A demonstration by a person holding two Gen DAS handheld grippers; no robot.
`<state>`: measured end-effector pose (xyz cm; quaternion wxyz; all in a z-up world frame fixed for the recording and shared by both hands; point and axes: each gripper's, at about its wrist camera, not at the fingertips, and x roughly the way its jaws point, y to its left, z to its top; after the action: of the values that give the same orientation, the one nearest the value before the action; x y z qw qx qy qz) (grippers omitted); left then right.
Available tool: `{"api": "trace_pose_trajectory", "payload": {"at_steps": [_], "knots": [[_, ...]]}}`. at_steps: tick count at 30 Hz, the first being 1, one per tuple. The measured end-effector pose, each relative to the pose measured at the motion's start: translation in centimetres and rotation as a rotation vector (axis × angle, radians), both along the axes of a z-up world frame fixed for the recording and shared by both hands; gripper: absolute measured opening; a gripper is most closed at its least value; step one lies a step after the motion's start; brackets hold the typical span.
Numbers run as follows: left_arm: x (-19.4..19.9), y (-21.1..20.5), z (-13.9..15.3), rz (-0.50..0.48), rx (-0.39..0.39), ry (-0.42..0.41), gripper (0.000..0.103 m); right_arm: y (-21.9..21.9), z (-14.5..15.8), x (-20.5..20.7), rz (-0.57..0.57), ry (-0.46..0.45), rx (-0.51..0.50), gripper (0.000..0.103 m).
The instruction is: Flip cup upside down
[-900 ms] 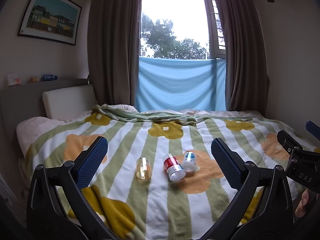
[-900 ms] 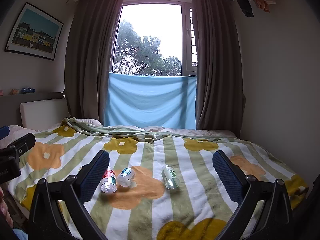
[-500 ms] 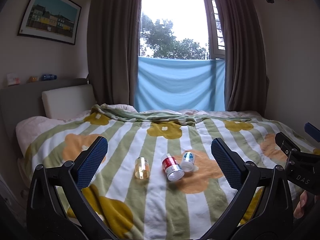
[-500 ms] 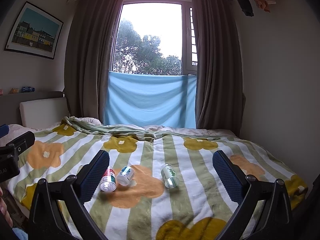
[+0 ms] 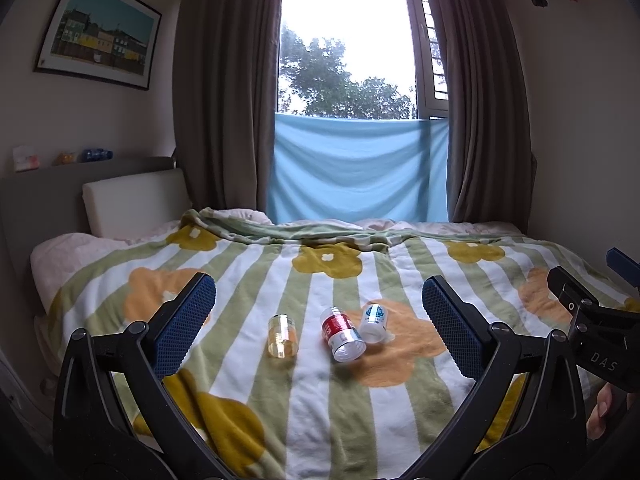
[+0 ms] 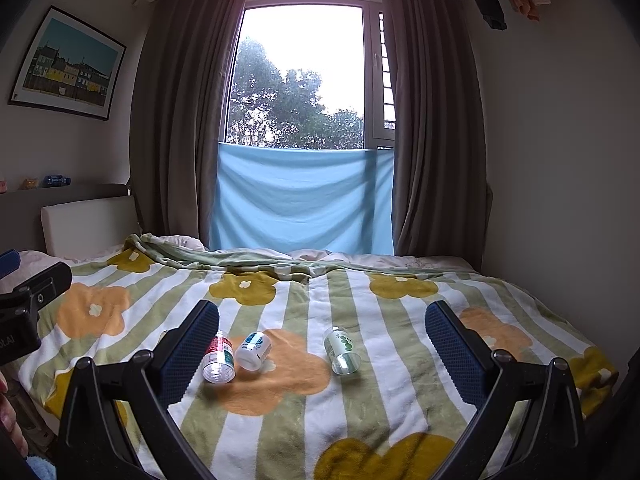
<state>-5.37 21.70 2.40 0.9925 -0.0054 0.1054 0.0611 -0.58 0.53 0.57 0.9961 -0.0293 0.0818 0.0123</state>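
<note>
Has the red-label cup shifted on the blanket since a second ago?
No. The red-label cup lies on its side at the orange flower's left edge, touching the blue-label cup, as before.

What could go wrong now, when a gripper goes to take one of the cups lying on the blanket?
1. The red-label cup and blue-label cup lie so close that fingers closing on one may knock the other.
2. The blanket is soft, so a flipped cup may tip over.
3. The green-label cup lies on its side and could roll.

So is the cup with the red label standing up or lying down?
Lying down. The red-label cup rests on its side on the blanket, its open mouth facing the camera.
</note>
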Motion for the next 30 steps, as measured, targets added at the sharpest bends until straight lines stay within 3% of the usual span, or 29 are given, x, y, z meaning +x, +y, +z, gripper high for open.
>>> {"api": "trace_pose_trajectory", "payload": {"at_steps": [30], "knots": [[1.0,-0.8,0.0,-0.013,-0.007,0.028,0.103,0.8,-0.8,-0.5,0.006,0.012,0.001,0.103]]}}
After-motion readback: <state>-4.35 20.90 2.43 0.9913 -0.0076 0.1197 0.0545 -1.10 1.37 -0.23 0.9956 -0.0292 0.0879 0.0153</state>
